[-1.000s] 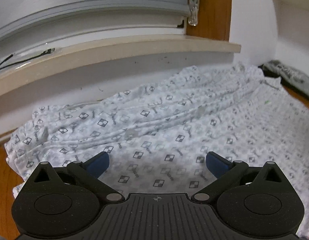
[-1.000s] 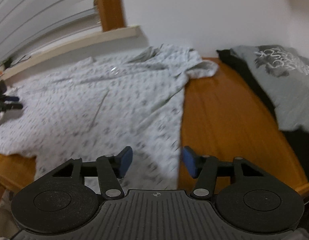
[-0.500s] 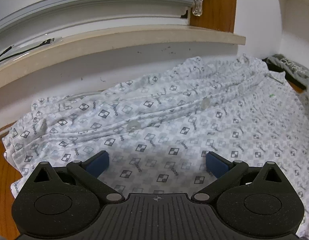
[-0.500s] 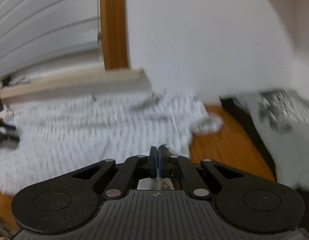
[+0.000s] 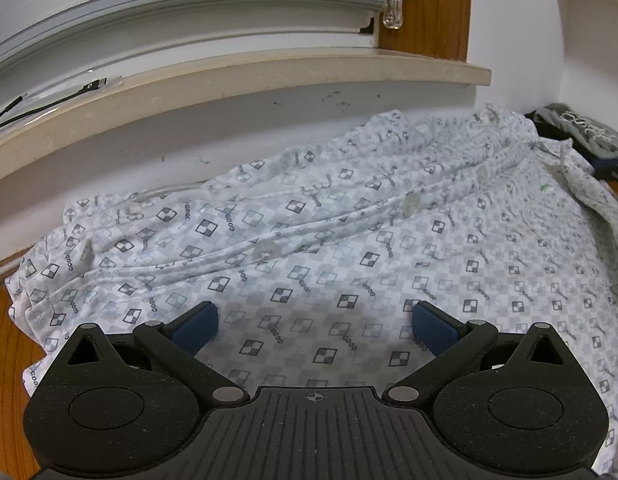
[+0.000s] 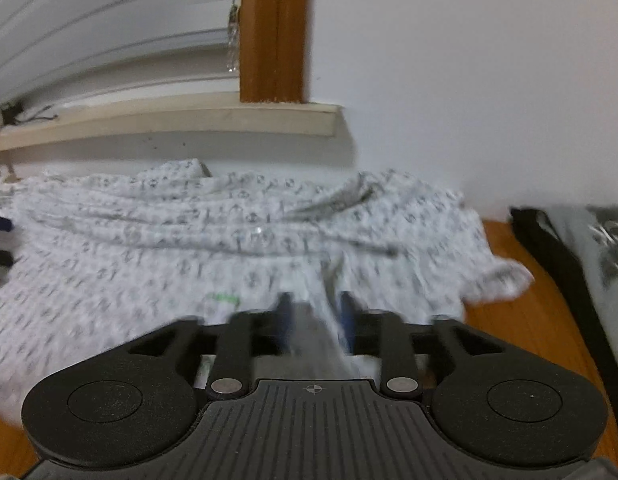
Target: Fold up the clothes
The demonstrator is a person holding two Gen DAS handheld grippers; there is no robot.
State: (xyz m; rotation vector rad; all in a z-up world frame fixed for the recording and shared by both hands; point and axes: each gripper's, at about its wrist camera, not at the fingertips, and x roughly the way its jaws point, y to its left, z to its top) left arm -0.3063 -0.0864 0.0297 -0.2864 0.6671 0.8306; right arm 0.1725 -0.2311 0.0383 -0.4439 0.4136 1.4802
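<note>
A white button shirt with a grey checker print (image 5: 349, 240) lies spread on a wooden table (image 5: 5, 344), its button placket running across the middle. My left gripper (image 5: 313, 322) hovers low over the shirt's near part, open wide with nothing between its blue pads. In the blurred right wrist view the same shirt (image 6: 189, 248) lies rumpled below the window sill. My right gripper (image 6: 315, 320) stands partly open, and a raised fold of the shirt runs between its fingers. The blur hides whether the pads touch that fold.
A window sill (image 5: 269, 76) with a black cable (image 5: 49, 100) and a white wall stand close behind the shirt. A grey printed garment on black cloth (image 6: 589, 248) lies at the right. Bare wood (image 6: 521, 320) shows between it and the shirt.
My right gripper closed on the shirt's edge, swung it over toward the window, and its jaws have now parted. The left gripper stayed open and crept slightly forward over the shirt.
</note>
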